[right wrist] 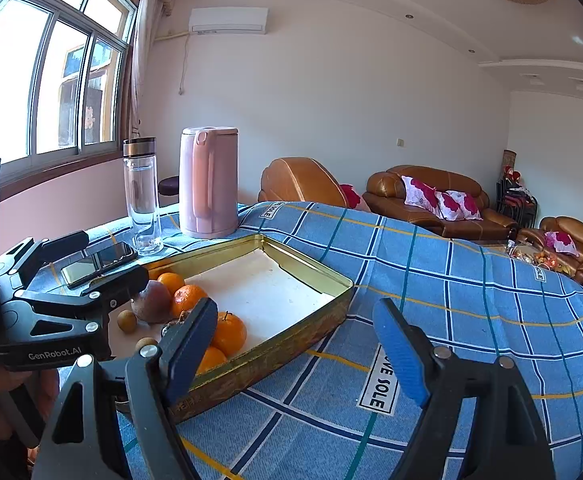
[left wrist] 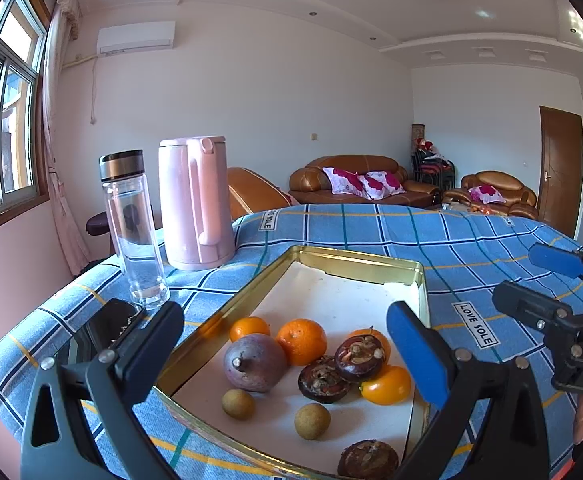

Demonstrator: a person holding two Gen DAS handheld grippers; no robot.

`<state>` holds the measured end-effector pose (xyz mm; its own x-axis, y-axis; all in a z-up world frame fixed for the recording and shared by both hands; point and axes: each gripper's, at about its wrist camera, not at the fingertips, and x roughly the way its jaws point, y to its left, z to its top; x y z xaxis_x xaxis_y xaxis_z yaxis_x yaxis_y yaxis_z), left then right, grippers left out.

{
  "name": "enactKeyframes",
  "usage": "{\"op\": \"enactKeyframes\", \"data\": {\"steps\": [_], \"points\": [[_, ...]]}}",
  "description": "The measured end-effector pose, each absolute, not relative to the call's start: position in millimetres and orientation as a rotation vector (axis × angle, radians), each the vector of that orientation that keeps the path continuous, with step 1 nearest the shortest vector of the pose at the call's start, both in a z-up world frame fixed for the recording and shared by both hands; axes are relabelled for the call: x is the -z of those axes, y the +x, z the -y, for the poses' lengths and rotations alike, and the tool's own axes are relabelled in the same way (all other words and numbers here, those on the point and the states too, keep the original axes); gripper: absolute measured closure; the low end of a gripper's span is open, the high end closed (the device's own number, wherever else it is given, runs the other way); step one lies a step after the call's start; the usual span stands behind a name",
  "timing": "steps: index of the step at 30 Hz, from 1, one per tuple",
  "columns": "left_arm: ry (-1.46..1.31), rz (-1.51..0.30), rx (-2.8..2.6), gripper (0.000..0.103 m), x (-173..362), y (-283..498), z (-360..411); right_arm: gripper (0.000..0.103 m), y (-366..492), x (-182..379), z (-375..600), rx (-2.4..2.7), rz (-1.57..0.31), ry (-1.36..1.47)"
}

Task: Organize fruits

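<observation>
Left wrist view: we see a shallow rectangular gold-metal tin (left wrist: 405,266), white inner floor, shiny rim, on the table (left wrist: 471,240) under a blue plaid cloth.
Fruit: all at the tin's near end. Three round pebbly oranges (left wrist: 302,340), one smooth glossy yellow-orange fruit (left wrist: 387,386), a matte purple passion fruit (left wrist: 253,362), three dark rough flattened chestnut-like ones (left wrist: 359,354), two small tan balls (left wrist: 312,421).
Tin axis: long side runs away from us, twd the sofas; far half bare.
Left gripper (left wrist: 287,360): fingers spread wide, nothing betw them, poised over the fruit.
Right gripper (right wrist: 295,350): fingers apart, empty; left one overlaps the tin's near rim in the right wrist view, right one over cloth.
Around: clear glass bottle (left wrist: 137,236) w/ metal cap, pink plastic kettle (left wrist: 195,204), black phone (left wrist: 103,330) left of the tin.
</observation>
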<state>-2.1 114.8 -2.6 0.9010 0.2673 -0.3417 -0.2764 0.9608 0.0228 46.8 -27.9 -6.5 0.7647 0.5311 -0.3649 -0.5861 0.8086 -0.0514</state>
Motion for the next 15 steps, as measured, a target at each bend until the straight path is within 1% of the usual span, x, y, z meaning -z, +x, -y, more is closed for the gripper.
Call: {"op": "enactKeyframes", "data": {"steps": [15], "points": [[-0.007, -0.348, -0.275, 0.0, 2.4, -2.3, -111.0, 0.022, 45.4, 4.4, 30.7, -0.61, -0.338, -0.15]]}}
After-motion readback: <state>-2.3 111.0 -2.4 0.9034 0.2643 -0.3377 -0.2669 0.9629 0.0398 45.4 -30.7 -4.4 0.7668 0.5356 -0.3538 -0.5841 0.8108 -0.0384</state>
